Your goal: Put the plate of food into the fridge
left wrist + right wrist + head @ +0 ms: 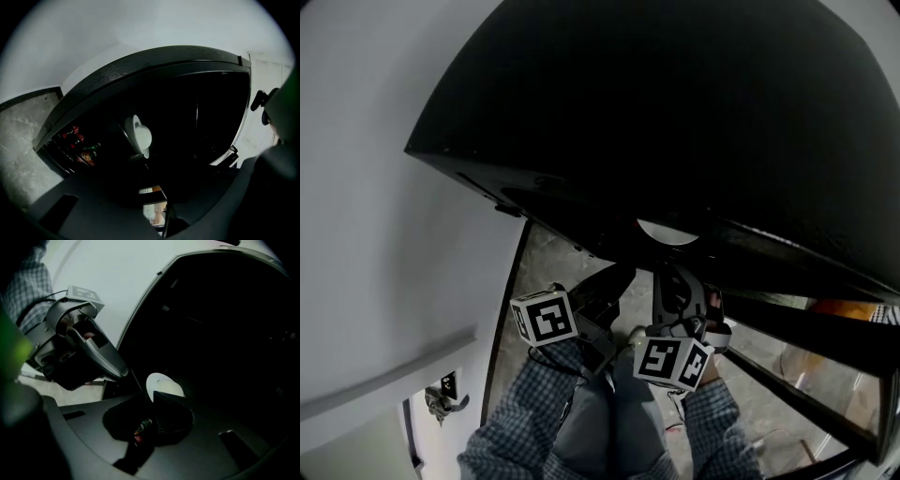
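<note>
The plate, white and carrying a pale mound of food, is held up at the dark opening of the fridge; in the head view only a sliver of it shows under the fridge's black top edge. The right gripper is clamped on the plate's near rim, one dark jaw lying over its face. The left gripper reaches in from the other side and grips the opposite rim, though the dark there makes the hold hard to read. Inside the fridge, red and green items sit on a shelf off to the side. Checked sleeves show below the grippers, over a grey stone floor and beside a white wall.
</note>
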### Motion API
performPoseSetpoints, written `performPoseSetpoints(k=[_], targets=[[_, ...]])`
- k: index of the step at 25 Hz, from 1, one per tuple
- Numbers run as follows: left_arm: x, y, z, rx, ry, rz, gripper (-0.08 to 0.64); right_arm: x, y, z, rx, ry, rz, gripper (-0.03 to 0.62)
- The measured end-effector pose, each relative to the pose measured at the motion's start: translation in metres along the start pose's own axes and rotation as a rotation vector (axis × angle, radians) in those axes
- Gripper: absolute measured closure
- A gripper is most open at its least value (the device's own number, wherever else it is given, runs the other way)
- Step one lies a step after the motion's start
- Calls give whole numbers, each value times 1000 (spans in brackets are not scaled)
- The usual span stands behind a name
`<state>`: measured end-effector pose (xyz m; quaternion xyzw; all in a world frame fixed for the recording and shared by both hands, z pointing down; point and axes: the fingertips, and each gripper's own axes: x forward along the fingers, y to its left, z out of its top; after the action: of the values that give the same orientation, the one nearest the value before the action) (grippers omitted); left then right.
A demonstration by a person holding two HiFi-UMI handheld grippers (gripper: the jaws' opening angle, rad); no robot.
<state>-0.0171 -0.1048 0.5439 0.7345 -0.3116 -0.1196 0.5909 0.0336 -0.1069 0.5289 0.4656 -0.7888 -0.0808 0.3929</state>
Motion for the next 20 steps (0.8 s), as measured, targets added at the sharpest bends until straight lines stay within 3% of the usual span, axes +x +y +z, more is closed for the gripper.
performPoseSetpoints(k=[2,6,9,12,20], targets=[[-1,-18,2,82,4,-25,500,-12,-3,8,77,-33,9,586],[-3,-57,-4,255,50,-55,546,-36,-12,18,219,-55,30,586],[-9,-79,-4,343,62,-52,552,-50,-18,23,395,-53,70,586],[-14,-96,-7,368,72,-53,552,-67,-22,25,526,-49,91,586],[-50,-130,-21,338,84,-17,552,-114,-41,30,604,-33,80,586]])
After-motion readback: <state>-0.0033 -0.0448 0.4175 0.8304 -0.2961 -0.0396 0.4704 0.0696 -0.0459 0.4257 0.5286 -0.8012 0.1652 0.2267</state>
